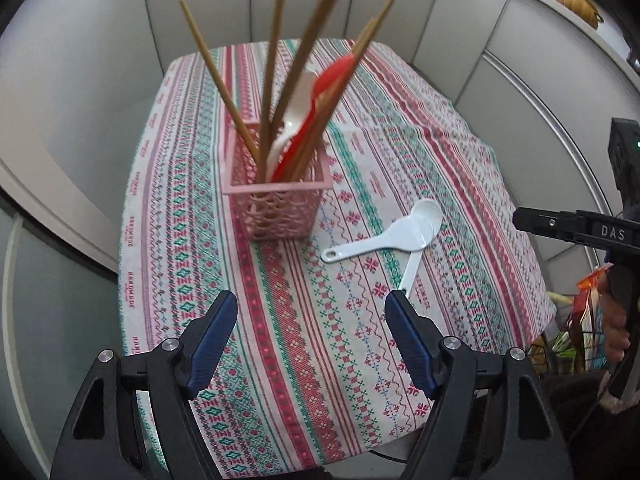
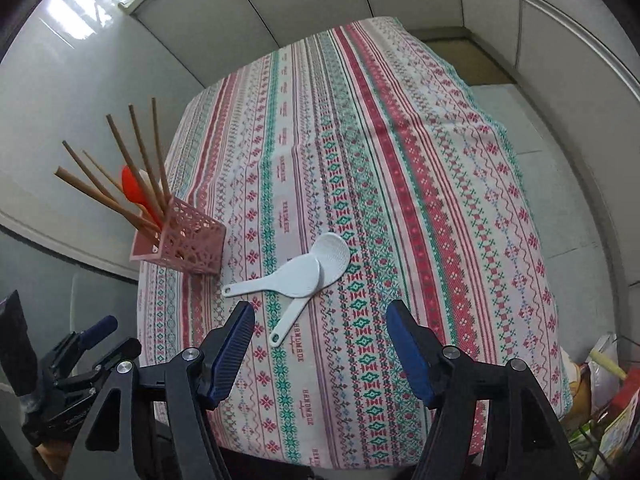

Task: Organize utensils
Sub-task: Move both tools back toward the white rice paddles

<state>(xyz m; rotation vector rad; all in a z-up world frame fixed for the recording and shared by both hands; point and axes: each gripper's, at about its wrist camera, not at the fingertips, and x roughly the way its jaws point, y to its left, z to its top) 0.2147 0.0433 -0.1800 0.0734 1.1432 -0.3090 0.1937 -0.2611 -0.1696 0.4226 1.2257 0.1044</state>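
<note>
Both tongs are hanging released above the near part of the surface: the left tongs (image 1: 310,312) and the right tongs (image 2: 320,320) are gaping with nothing between their blue pads. Two white rice paddles (image 2: 298,276) are lying crossed on the striped tablecloth (image 2: 400,200), heads overlapping, one handle pointing toward the pink basket (image 2: 184,244), the other toward the near edge. They are sitting just ahead of the right tongs, which are probably lining up for the first pick.

Taking the upper paddle by its free handle, away from the overlap, is looking like the cleanest way, so the lower one is not being dragged along.

That basket is standing just beside the paddles and is already bristling with wooden chopsticks (image 1: 276,80), a red spoon (image 1: 332,76) and a white spoon (image 1: 300,92), all leaning outward; these are crowding the opening and could be knocked when a paddle is going in. Bags and packets (image 1: 584,320) are cluttering the right, off the surface.
</note>
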